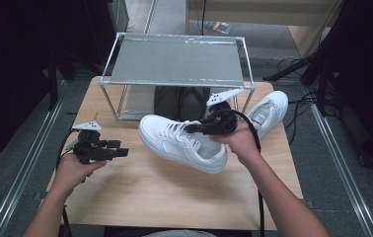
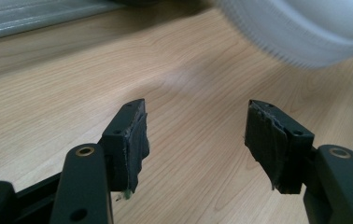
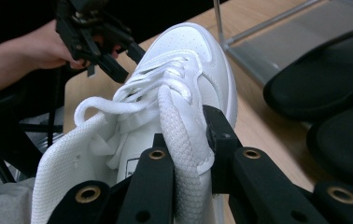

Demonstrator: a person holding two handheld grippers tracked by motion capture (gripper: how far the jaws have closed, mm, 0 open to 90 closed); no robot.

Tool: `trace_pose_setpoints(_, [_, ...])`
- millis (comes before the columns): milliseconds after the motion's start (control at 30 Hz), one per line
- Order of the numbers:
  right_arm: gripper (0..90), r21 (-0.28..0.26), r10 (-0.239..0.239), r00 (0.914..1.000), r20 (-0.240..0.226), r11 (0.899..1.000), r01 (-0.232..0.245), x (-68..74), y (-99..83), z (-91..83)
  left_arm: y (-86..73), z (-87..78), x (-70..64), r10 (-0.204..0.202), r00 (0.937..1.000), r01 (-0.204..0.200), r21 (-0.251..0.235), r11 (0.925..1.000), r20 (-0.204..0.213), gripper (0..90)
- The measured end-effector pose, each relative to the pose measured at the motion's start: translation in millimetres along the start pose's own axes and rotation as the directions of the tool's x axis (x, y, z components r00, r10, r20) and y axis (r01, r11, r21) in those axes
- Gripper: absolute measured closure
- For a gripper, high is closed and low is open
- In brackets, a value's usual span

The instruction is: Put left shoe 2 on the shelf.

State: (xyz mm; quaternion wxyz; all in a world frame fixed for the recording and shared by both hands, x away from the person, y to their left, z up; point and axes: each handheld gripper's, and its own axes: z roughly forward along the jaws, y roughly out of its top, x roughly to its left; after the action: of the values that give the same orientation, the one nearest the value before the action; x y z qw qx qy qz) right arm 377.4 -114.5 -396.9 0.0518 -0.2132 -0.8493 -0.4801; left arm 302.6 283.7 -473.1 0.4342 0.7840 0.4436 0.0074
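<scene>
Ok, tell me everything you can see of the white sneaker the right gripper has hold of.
The white sneaker is a low lace-up with smooth, leather-like sides, a ribbed white sole and white laces. It lies across the middle of the wooden table, toe toward the metal rack. The right gripper is shut on its padded mesh tongue. The left gripper is open beside the toe, apart from it.

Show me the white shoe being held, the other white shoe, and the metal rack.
held white shoe [image 1: 174,140], high view, laced top.
other white shoe [image 1: 269,111], high view, its laces.
metal rack [image 1: 174,61], high view, top shelf.
</scene>
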Motion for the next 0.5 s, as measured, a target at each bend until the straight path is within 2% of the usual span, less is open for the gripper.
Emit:
trace_pose_setpoints(167, [83.6,-0.008,-0.008,1.0000,-0.001,1.000,0.008,0.6,14.5,-8.5,-0.9,0.7,1.4,0.002,1.0000,-0.002,0.011,0.9999,0.001,39.2])
trace_pose_setpoints(333, [83.7,-0.030,-0.009,0.9999,0.013,1.000,0.009,3.0,39.6,-19.8,-0.8,5.3,-2.0,0.017,0.9999,-0.017,0.036,0.9992,0.003,39.0])
trace_pose_setpoints(367, [83.7,-0.030,-0.009,0.9999,0.013,1.000,0.009,3.0,39.6,-19.8,-0.8,5.3,-2.0,0.017,0.9999,-0.017,0.036,0.9992,0.003,38.9])
trace_pose_setpoints(467, [83.9,-0.050,-0.014,0.9995,0.029,0.999,0.015,8.7,59.9,-28.2,-1.3,5.6,-2.3,0.030,0.9996,-0.030,0.034,0.9990,0.000,39.2])
trace_pose_setpoints(500, [83.9,-0.050,-0.014,0.9995,0.029,0.999,0.015,8.7,59.9,-28.2,-1.1,5.6,-2.3,0.029,0.9996,-0.029,0.030,0.9991,0.003,39.2])
